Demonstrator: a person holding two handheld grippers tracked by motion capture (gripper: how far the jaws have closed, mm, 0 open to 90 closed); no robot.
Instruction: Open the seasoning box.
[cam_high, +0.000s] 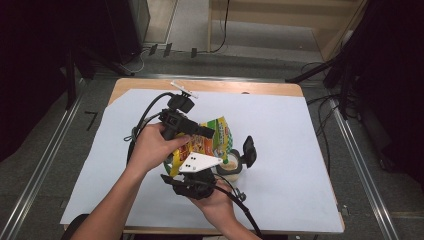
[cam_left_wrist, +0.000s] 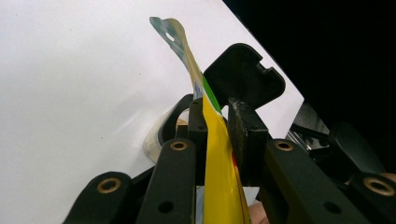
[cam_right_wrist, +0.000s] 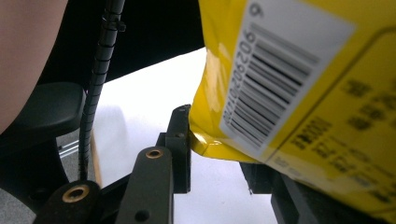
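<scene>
Paper (cam_high: 300, 150) in a white sheet covers most of the table (cam_high: 260, 89) under both hands. Above it hangs a yellow snack bag (cam_high: 212, 137), held between the two grippers. The left gripper (cam_high: 200, 131) comes at the bag from the left and is clamped on it near its upper part: in the left gripper view the jaws are nearly together, with the thin yellow bag (cam_left_wrist: 217, 154) pinched edge-on between the pads and its crinkled top seam sticking out past the tips. The right gripper (cam_high: 192, 175), below the bag and nearer the person, has its jaws somewhat wider and closed on the bag's lower corner; in the right gripper view the yellow corner (cam_right_wrist: 205, 140) sits against the left pad, and the barcode panel spreads over the right jaw. Just right of the right gripper, under the bag, stands a small round cup (cam_high: 230, 167) with beige contents, and its black flip lid (cam_high: 249, 150) stands open beside it.
</scene>
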